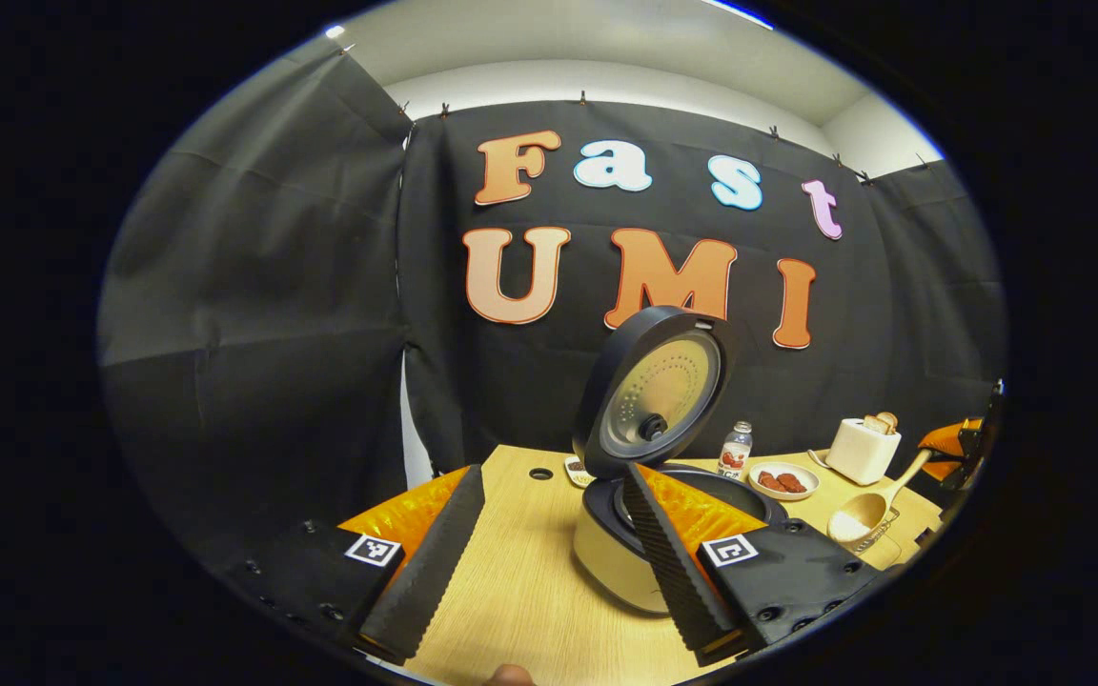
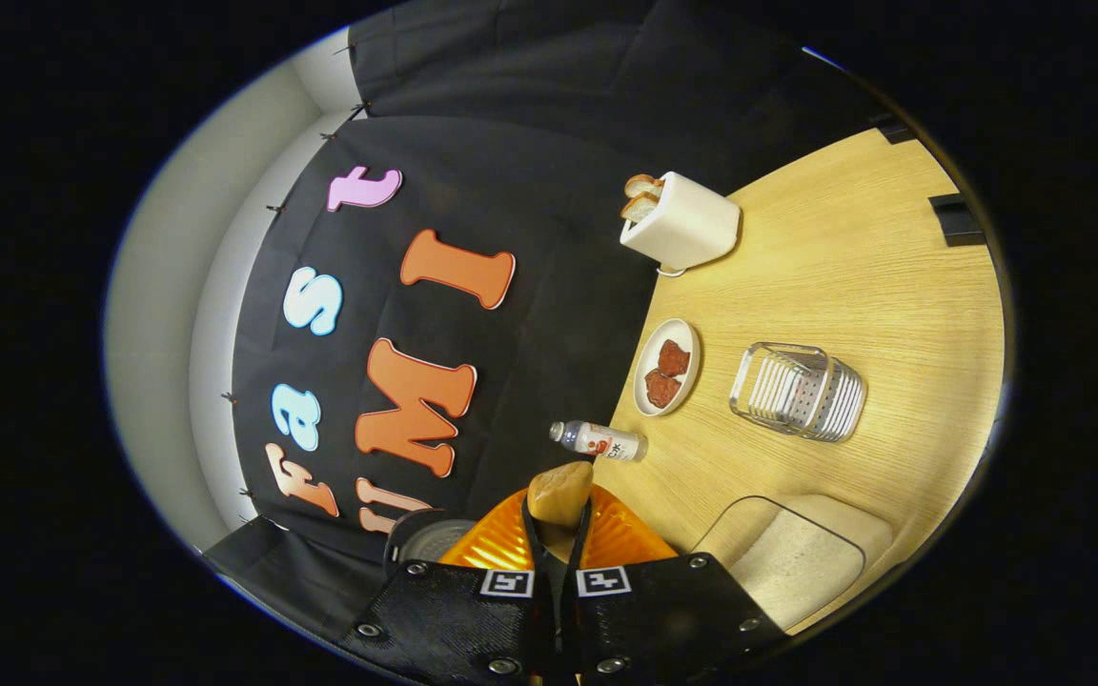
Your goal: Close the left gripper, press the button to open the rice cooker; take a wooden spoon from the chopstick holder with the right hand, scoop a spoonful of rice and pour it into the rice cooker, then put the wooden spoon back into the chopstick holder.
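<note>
The rice cooker stands on the table with its lid swung up and the dark pot showing. My left gripper is open just in front of it, the right finger overlapping the cooker's body, nothing between the fingers. To the cooker's right hovers the wooden spoon, its bowl facing me with what looks like pale rice inside. The right gripper holds its handle. In the right gripper view my right gripper is shut on the spoon, seen from behind. The metal chopstick holder stands on the table beyond.
A clear box of rice sits close to the right gripper. A white toaster with bread, a plate of reddish pieces and a small bottle line the back of the wooden table. Black cloth walls close in behind.
</note>
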